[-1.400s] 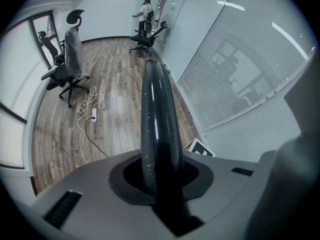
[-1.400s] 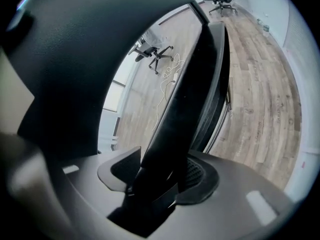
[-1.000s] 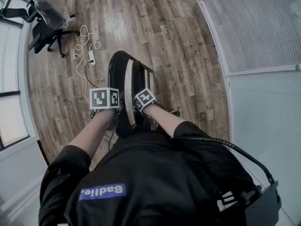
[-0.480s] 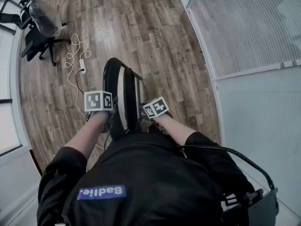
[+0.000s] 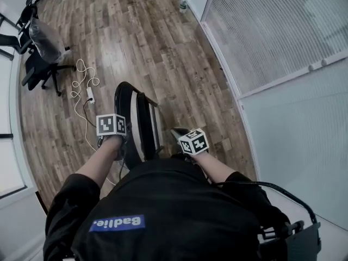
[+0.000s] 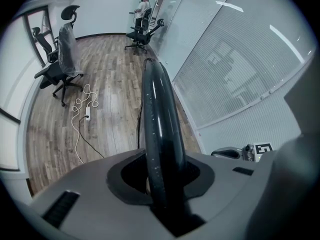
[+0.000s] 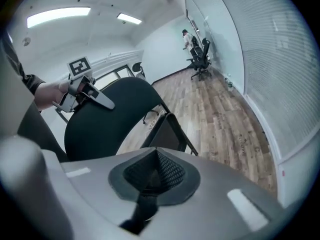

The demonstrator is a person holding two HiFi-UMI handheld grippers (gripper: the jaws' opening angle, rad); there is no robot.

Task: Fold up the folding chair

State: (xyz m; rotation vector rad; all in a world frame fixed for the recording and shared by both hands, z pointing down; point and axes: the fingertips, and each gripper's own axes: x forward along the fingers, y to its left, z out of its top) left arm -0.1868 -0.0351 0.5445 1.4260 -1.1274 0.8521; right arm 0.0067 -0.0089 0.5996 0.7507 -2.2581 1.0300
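The black folding chair (image 5: 136, 125) stands folded nearly flat on the wood floor, seen edge-on from above. My left gripper (image 5: 125, 144) points steeply down and is shut on the top rim of the chair's backrest (image 6: 159, 134), which runs straight up between its jaws. My right gripper (image 5: 178, 133) hangs to the right of the chair, clear of it, shut with nothing between its pads (image 7: 150, 176). In the right gripper view the chair's back (image 7: 107, 121) and folded seat frame (image 7: 167, 131) show ahead, with the left gripper (image 7: 89, 95) at the back's top.
Office chairs (image 5: 38, 53) stand at the far left, with a white cable and power strip (image 5: 87, 91) on the floor near the folding chair. A glass wall with blinds (image 5: 261, 37) runs along the right. A bottle (image 5: 183, 4) sits by its base. A person (image 6: 143, 6) stands far off.
My right gripper let go of the chair, swung away to the right and up, and its jaws closed. My left gripper kept its hold on the backrest rim.
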